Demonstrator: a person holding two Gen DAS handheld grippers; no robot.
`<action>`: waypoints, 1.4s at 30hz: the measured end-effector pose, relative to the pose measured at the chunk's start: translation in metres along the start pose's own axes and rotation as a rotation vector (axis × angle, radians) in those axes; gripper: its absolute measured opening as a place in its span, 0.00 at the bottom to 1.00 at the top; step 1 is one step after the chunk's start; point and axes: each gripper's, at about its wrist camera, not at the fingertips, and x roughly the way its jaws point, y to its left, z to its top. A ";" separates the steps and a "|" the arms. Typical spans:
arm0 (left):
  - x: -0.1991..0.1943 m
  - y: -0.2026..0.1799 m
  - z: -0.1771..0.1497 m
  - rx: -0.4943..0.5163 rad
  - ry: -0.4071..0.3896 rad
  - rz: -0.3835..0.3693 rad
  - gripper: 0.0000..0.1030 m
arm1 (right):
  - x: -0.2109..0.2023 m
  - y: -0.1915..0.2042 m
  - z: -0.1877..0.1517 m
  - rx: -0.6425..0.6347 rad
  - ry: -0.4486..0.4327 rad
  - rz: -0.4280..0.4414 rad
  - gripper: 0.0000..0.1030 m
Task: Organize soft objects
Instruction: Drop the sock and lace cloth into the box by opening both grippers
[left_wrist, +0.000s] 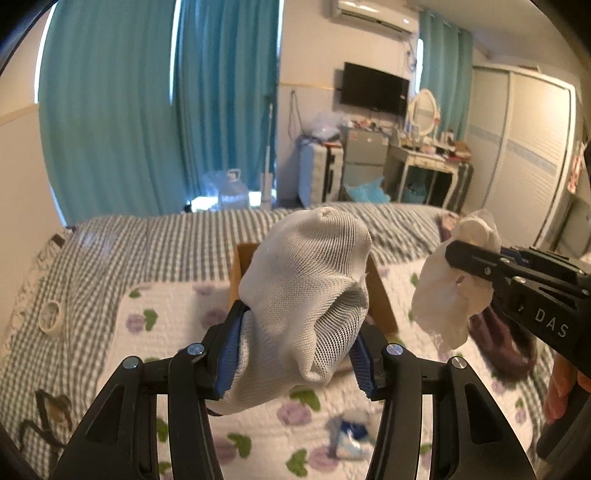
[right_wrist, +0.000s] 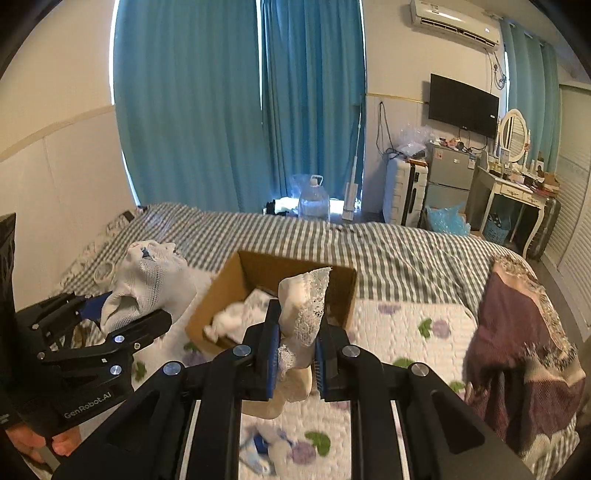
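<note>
Over the bed (right_wrist: 406, 251), both grippers hang above its middle near the cardboard box (right_wrist: 236, 295): left gripper (left_wrist: 295, 350) fingers pinch a limp mesh sock (left_wrist: 310, 280) mid-body, right gripper (right_wrist: 295, 358) fingers squeeze a light lace-trimmed cloth (right_wrist: 306, 306), both likely to sag and slip.

Right gripper (right_wrist: 293, 354) is clamped on a cream lace-trimmed cloth (right_wrist: 306, 306), held above the bed (right_wrist: 388, 251). Beyond it an open cardboard box (right_wrist: 221, 295) sits on the floral quilt (right_wrist: 406, 325), white fabric (right_wrist: 236, 317) inside. At left, the left gripper (right_wrist: 147, 299) grips a white mesh sock (right_wrist: 147, 284). A maroon cloth (right_wrist: 517, 332) lies at the right. A blurred blue-and-white item (right_wrist: 266, 446) rests on the quilt below the right gripper.
</note>
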 end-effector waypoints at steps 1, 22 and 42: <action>0.006 0.003 0.004 -0.009 0.002 -0.002 0.49 | 0.008 0.000 0.007 0.000 -0.001 0.002 0.15; 0.164 0.013 0.004 0.071 0.096 0.002 0.49 | 0.201 -0.038 -0.005 0.078 0.144 0.041 0.15; 0.055 -0.010 0.047 0.080 -0.029 0.067 0.76 | 0.082 -0.048 0.030 0.085 0.021 -0.012 0.67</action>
